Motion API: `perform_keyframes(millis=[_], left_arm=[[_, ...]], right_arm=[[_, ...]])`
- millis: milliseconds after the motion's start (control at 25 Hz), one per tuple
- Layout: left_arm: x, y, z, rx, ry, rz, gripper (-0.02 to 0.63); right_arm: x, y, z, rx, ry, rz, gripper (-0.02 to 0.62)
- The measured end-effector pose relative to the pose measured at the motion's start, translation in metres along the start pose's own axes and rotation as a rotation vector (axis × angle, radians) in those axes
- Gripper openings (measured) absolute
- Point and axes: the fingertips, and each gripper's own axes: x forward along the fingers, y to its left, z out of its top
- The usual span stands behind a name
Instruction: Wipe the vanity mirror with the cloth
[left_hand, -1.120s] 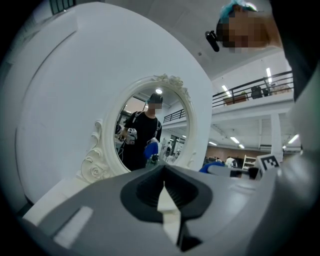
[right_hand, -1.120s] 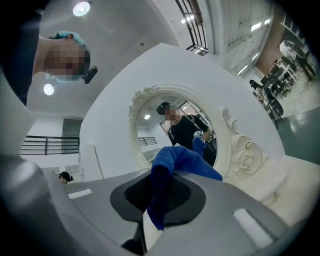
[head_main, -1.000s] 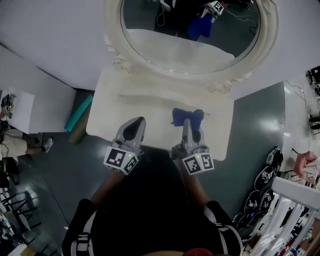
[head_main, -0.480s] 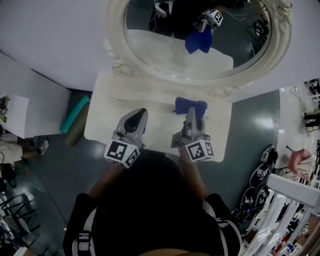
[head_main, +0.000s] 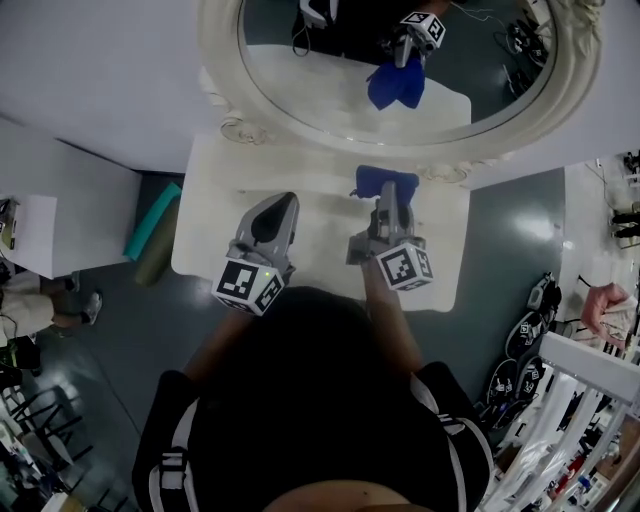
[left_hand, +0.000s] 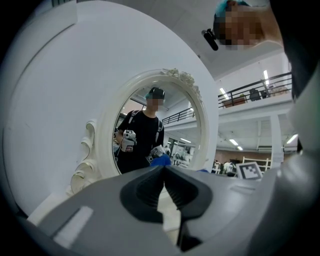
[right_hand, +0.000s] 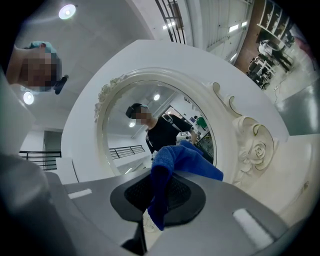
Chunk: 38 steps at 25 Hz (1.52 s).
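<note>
Moved closer to the mirror (head_main: 320, 85) ahead, right claw (head_main: 386, 203) grasping the blue cloth (head_main: 384, 180), left claw (head_main: 273, 207) clenched empty; probably wiping soon.

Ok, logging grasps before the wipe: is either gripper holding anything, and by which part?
The right gripper holds the blue cloth, pinched along a folded strip, its bulk bunched beyond the jaws. The left gripper has its jaws shut on nothing.

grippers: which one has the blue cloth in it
The right gripper: its jaws are shut on the blue cloth. The left gripper has its jaws closed on nothing.
</note>
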Motion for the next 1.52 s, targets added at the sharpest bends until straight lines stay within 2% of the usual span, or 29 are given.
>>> perform_keyframes(millis=[400,760,1120,1320,1520], left_arm=[[0.037,0.024,0.015,-0.003,-0.018,0.011,0.009],[0.057,0.031,0.005,-0.022,0.026,0.005,0.009],[0.068,0.04,-0.007,-0.039,0.058,-0.003,0.009],[0.07,0.039,-0.005,-0.04,0.059,-0.01,0.009],[0.071,0.043,-0.006,-0.041,0.057,-0.005,0.009]], right_arm=[[0.046,-0.038,-0.008,0.046,0.006,-0.064,0.026],[0.072,-0.08,-0.017,0.106,0.002,-0.146,0.026],[0.087,-0.103,-0.018,0.067,-0.05,-0.119,0.026],[0.09,-0.103,-0.016,0.037,-0.082,-0.065,0.028],[0.093,-0.103,-0.013,0.046,-0.089,-0.051,0.028]])
